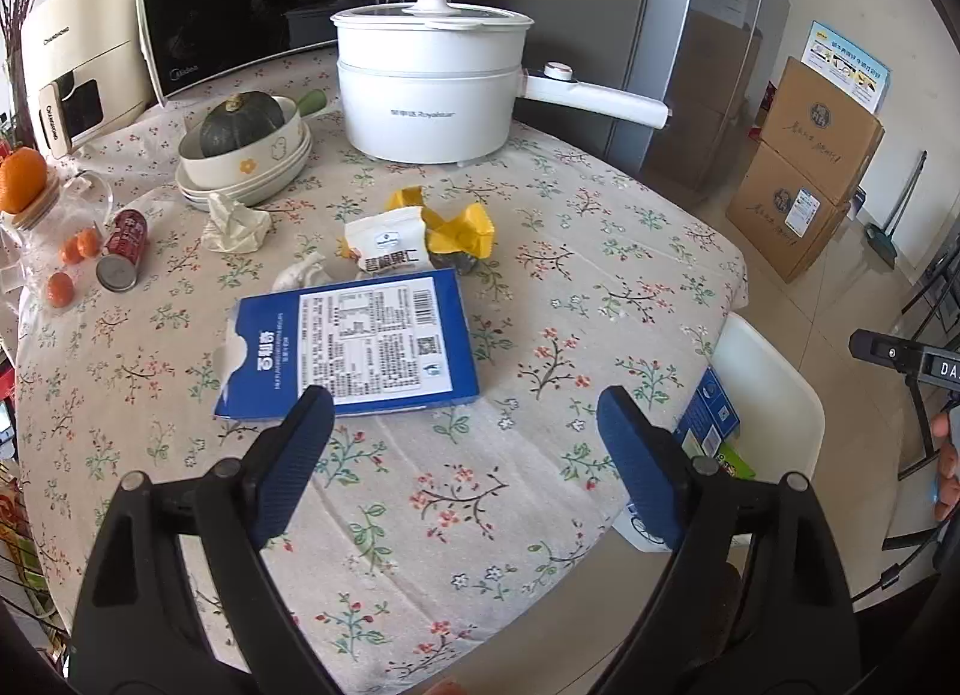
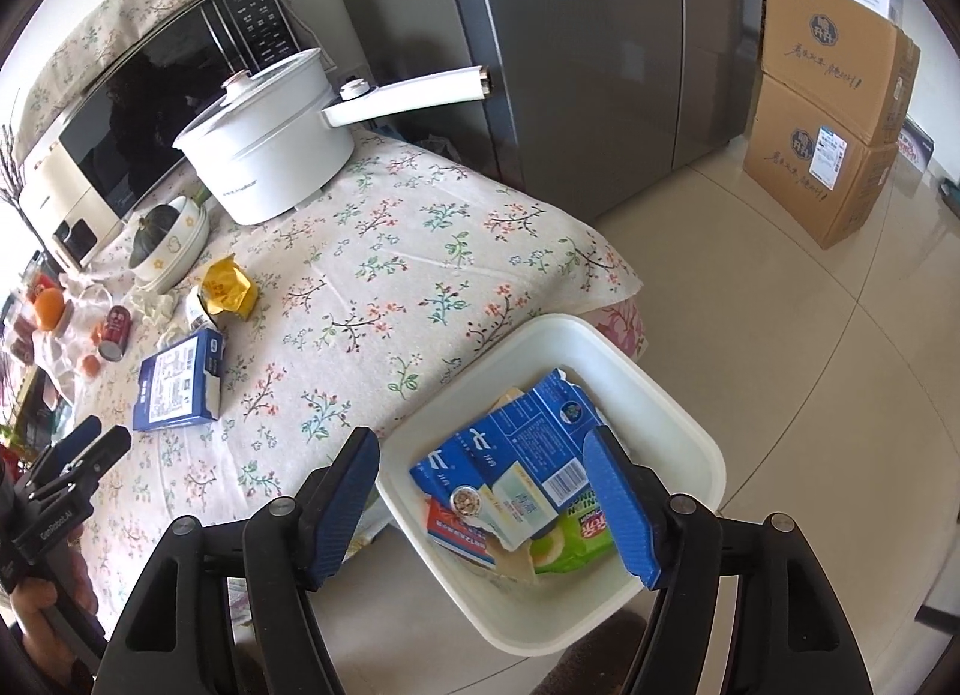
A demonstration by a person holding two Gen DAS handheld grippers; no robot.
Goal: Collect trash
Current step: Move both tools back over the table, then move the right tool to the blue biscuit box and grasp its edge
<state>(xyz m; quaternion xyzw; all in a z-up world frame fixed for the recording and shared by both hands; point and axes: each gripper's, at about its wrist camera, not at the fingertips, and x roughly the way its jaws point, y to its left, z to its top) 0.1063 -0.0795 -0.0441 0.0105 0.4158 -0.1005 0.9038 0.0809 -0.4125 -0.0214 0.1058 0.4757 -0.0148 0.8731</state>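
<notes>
Near the tabletop (image 1: 480, 515) edge by the bin (image 2: 660, 383), the blue carton (image 1: 354, 347) lies flat, long side crosswise, just ahead of the left gripper (image 1: 465, 416), fingers wide and empty; the right gripper (image 2: 480, 506) gapes empty over the bin.

Left wrist view looks steeply down along its tool across the worktop (image 1: 540, 287). Right wrist view overlooks the bin (image 2: 660, 395) beside it. Both show the pot (image 1: 429, 89).

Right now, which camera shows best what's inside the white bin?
The right wrist view: it looks down into the bin, showing blue cartons and a green wrapper. The left wrist view catches only its rim beyond the table edge.
</notes>
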